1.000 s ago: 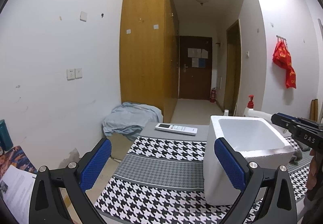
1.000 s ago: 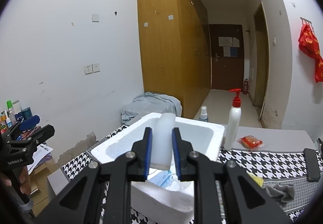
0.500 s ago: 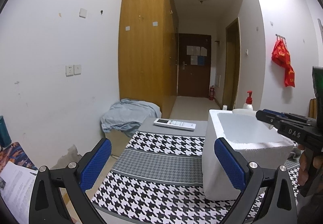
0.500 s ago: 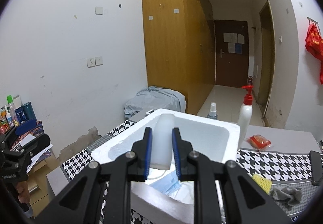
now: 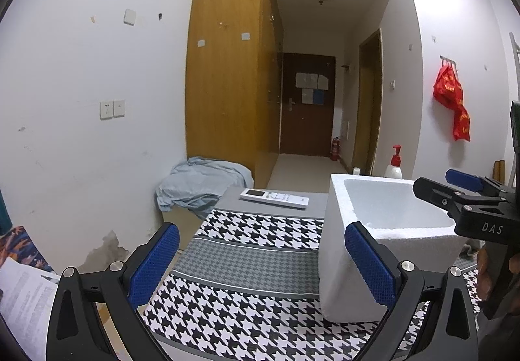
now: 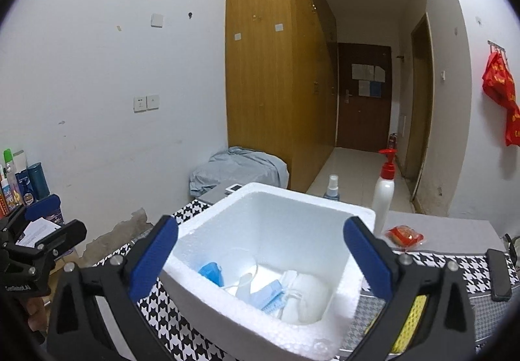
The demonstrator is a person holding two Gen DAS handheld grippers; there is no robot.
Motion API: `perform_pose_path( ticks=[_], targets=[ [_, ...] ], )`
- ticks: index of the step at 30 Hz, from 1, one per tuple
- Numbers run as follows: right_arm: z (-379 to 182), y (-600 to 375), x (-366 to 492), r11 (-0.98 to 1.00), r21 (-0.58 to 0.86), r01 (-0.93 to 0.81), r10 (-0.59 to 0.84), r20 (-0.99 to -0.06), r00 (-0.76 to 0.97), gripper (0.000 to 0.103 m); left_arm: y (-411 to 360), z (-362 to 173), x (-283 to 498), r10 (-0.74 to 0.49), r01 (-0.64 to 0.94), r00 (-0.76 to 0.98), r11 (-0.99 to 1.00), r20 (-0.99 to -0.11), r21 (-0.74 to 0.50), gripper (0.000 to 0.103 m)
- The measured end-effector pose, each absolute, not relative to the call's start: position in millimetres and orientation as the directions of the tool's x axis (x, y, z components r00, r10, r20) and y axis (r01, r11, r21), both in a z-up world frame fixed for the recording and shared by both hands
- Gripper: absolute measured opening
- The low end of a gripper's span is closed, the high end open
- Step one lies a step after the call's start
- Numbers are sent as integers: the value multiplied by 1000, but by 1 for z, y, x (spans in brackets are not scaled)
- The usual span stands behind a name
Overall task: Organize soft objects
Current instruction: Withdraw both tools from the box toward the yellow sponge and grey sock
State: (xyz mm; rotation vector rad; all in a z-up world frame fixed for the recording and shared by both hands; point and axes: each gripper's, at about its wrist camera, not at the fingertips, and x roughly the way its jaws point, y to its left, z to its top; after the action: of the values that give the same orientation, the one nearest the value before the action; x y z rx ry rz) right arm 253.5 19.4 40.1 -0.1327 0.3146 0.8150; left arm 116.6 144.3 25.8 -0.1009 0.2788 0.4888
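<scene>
Top of the foam box (image 6: pixel 227 208) is open, so straight-down access is free; its floor is partly taken by blue masks (image 6: pixel 269 294) and a white soft item (image 6: pixel 305 296). Right gripper (image 6: pixel 260 250) hangs spread over the opening. Pump bottle (image 6: pixel 383 195) and spray bottle (image 6: pixel 332 187) crowd the far rim; houndstooth cloth (image 5: pixel 247 263) left of the box is bare up to the remote (image 5: pixel 274 198).
</scene>
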Motion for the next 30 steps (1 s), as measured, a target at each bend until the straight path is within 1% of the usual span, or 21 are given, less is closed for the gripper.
perform_pose_path(
  ticks=[7, 30],
  targets=[
    [43, 12, 249, 688, 5, -725, 688, -320, 651, 103, 140, 25, 121, 421, -456, 853, 889, -308, -47, 102],
    [61, -67, 212, 756, 20, -654, 640, -229, 733, 103, 80, 45, 106, 366, -383, 896, 923, -249, -21, 102]
  ],
)
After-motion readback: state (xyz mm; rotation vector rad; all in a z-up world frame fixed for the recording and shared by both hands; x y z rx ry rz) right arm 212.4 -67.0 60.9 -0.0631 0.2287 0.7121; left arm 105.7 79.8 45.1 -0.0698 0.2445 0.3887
